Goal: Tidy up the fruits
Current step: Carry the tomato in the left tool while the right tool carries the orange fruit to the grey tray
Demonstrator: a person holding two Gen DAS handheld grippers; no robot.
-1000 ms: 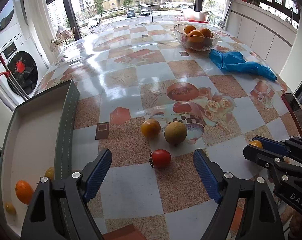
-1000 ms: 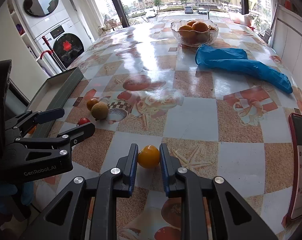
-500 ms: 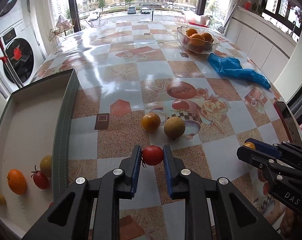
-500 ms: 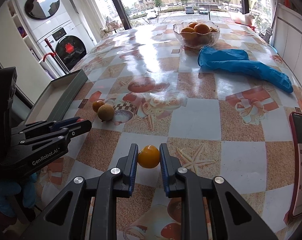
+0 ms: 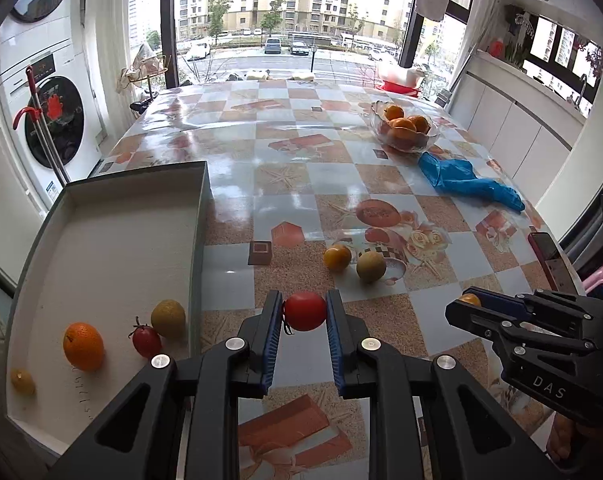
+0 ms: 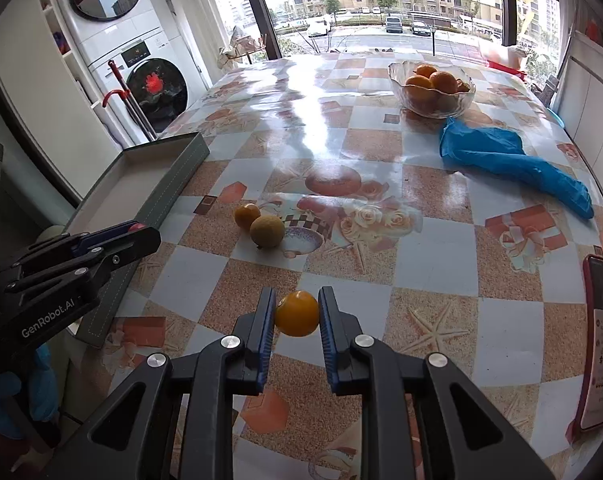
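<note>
**Desk:** Sunlit kitchen, checked oilcloth table (image 5: 285,184), tower blocks beyond the window. What are you holding?

**Floor:** Your left gripper (image 5: 304,316) is clamped on a red tomato (image 5: 304,310), pinched between the blue pads. Your right gripper (image 6: 297,314) is closed on a small orange fruit (image 6: 296,313), held the same way.

**Desk:** Where does the fruit belong?

**Floor:** Likely the grey tray (image 5: 197,216) at the table's left edge. It already holds an orange (image 5: 83,346), a second tomato (image 5: 145,340), a greenish fruit (image 5: 168,318) and a small yellow one (image 5: 22,382), all at its near end.

**Desk:** Which hand is closer?

**Floor:** Your left. The tray wall sits just left of those tongs, so the tomato only has to cross it. Your right gripper lies further right, with the left one between it and the tray.

**Desk:** Anything left out?

**Floor:** Two loose fruits (image 5: 353,262) sit together beyond your left tongs. Far right are a glass bowl of oranges (image 5: 405,128) and a blue glove (image 5: 465,180).
</note>
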